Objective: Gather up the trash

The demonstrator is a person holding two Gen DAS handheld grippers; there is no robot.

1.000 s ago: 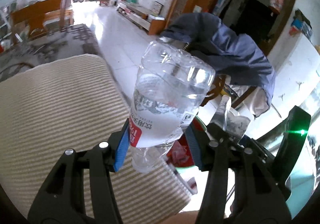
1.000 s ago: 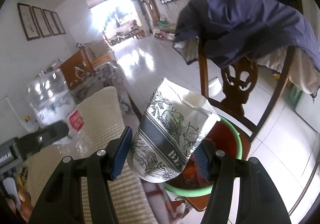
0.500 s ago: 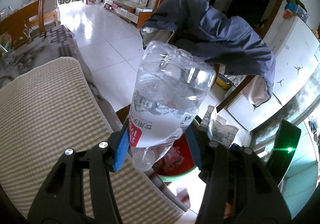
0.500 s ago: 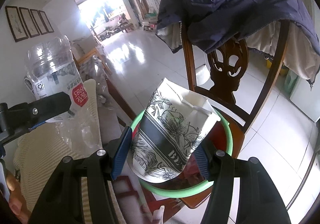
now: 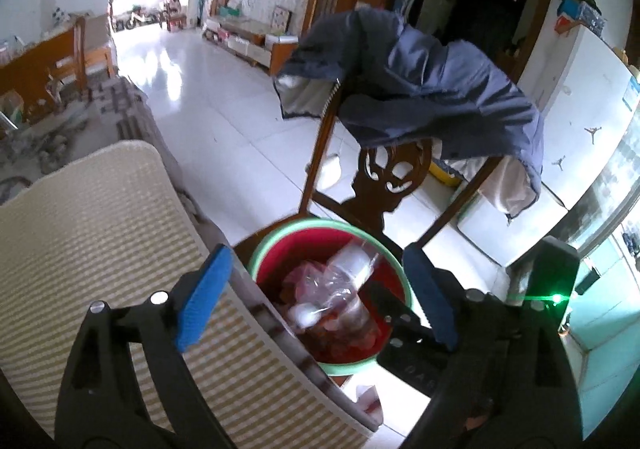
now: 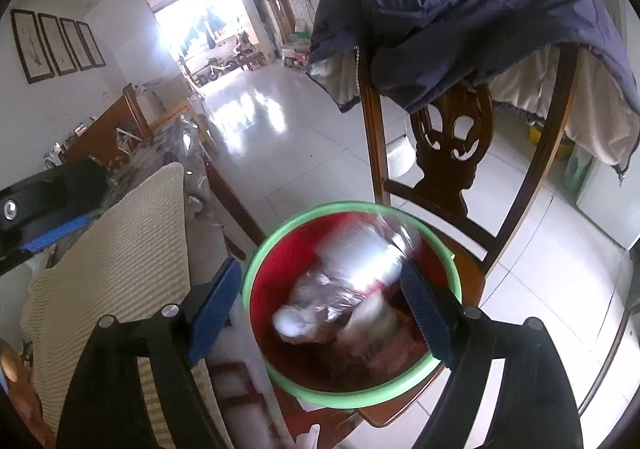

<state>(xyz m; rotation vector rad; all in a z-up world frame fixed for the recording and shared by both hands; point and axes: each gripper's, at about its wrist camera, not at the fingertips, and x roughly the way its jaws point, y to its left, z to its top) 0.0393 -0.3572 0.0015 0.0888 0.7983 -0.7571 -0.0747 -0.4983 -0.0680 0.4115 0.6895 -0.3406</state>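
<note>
A red bin with a green rim (image 5: pixel 320 223) (image 6: pixel 340 205) stands on a wooden chair seat, below both grippers. The clear plastic bottle (image 5: pixel 350 269) (image 6: pixel 360 261) lies motion-blurred inside it, on plastic bags and other trash. Beside the bottle, the patterned paper cup (image 6: pixel 370 315) shows only as a pale blur. My left gripper (image 5: pixel 316 295) hangs over the bin, its jaws opening, with nothing between the blue pads. The jaws of my right gripper (image 6: pixel 320 309) are also opening, free of the bottle and cup below.
A carved wooden chair back with a navy jacket (image 5: pixel 420 89) (image 6: pixel 460 9) rises behind the bin. A striped beige cushion (image 5: pixel 88 229) (image 6: pixel 120 249) lies to the left, against the bin's side. White tiled floor stretches beyond.
Both grippers opened. The left let go of the bottle and the right let go of the paper cup; both dropped into the red bin.
</note>
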